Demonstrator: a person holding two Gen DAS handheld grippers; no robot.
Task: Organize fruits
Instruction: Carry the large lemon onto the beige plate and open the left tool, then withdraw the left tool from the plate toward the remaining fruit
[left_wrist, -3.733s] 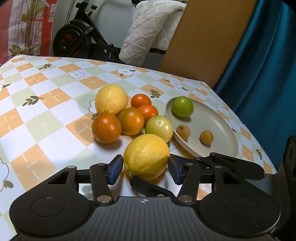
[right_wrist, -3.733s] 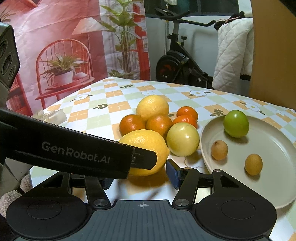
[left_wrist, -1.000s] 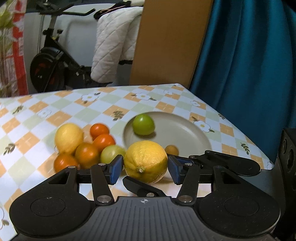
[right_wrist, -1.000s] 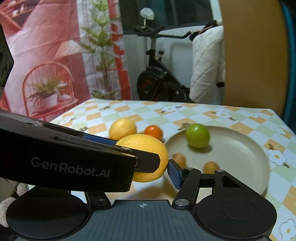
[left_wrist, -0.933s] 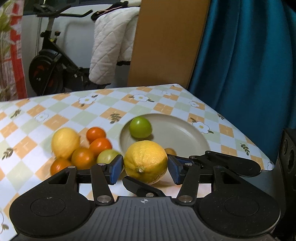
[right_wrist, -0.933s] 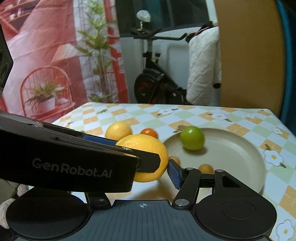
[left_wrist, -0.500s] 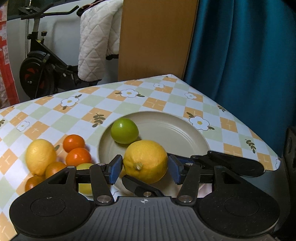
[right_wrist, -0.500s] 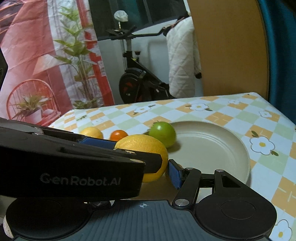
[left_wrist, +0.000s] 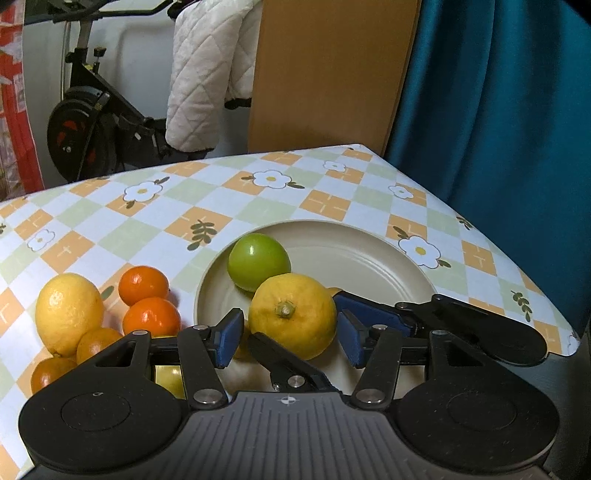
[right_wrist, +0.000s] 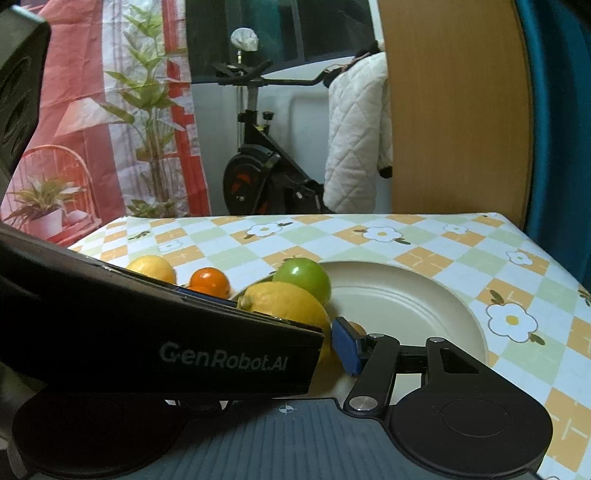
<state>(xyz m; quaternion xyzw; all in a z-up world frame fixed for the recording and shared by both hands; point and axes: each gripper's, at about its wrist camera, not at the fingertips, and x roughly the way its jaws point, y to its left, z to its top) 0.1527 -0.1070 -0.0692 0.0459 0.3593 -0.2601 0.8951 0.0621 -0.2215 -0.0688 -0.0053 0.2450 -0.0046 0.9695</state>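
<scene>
Fruit lies on a checked, flower-printed surface (left_wrist: 258, 206), some of it loose and some in a plate. Behind the surface hang a teal curtain (left_wrist: 498, 129) and a wooden board (left_wrist: 332, 74), with an exercise bike (left_wrist: 92, 122) and a white quilted jacket (left_wrist: 207, 74) beside them.

The beige plate (left_wrist: 369, 258) sits near the surface's right corner. The left gripper (left_wrist: 290, 338) reaches over its near rim, jaws at a middling width on either side of a lemon (left_wrist: 291, 314). A thin gap shows between each blue pad and the peel, so the pads do not press on it. The right gripper (left_wrist: 299, 317) comes in across the same lemon, one dark finger under its near side and one blue pad against its far right. From the right wrist view the left gripper's body hides one finger, and I cannot tell whether this gripper grips the lemon.

The lemon sits low over the plate's near-left part, stem end toward the left camera, touching a green fruit (left_wrist: 258, 260) behind it. A second lemon (left_wrist: 68, 312) lies on the surface left of the plate, bunched with four oranges (left_wrist: 143, 285) (left_wrist: 151, 319) (left_wrist: 96, 343) (left_wrist: 48, 371). A small tan fruit (right_wrist: 356, 328) peeks out in the plate just behind the right gripper's pad.
</scene>
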